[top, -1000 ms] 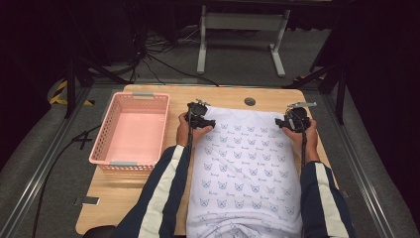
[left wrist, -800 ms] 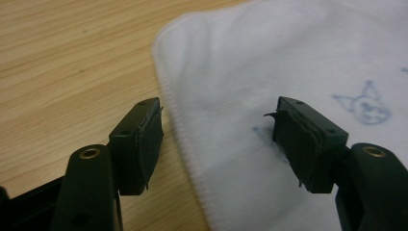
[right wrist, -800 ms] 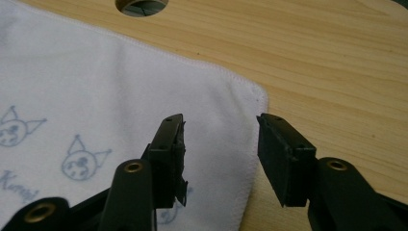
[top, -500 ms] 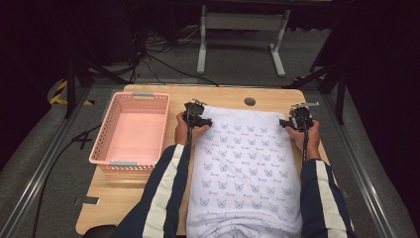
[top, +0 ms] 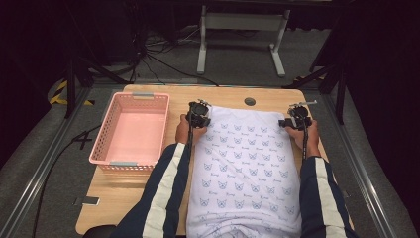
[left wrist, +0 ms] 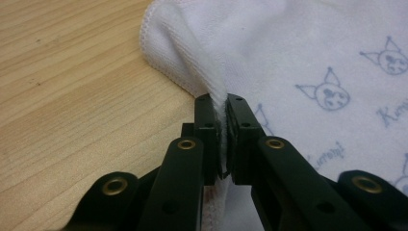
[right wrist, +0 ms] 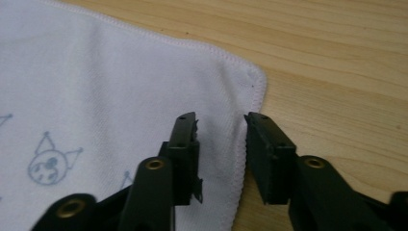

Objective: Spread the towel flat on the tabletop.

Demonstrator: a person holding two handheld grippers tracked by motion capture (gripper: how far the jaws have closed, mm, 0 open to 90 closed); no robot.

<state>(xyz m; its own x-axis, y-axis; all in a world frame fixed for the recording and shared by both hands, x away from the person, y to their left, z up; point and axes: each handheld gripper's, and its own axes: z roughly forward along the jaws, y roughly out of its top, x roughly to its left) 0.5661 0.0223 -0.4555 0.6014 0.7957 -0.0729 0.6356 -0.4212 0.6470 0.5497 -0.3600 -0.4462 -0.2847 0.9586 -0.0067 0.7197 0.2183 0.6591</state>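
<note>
A white towel (top: 242,168) printed with small blue cat faces lies flat on the wooden table (top: 124,198), reaching from near the far edge to the near one. My left gripper (top: 199,113) is at its far left corner. In the left gripper view the jaws (left wrist: 225,101) are shut on a pinched-up fold of the towel (left wrist: 312,48) hem. My right gripper (top: 297,115) is at the far right corner. Its jaws (right wrist: 221,120) have just been closing and straddle the towel (right wrist: 96,86) edge with a gap on both sides, pads not pressing.
An empty pink plastic basket (top: 101,136) stands on the table to the left of the towel. A round cable hole (top: 250,101) sits near the far edge. Bare wood borders the towel's left and right sides. A metal stand (top: 237,22) is on the floor beyond.
Both hands stay at the towel's far corners. The right gripper has shifted only slightly, and the towel lies as before.
</note>
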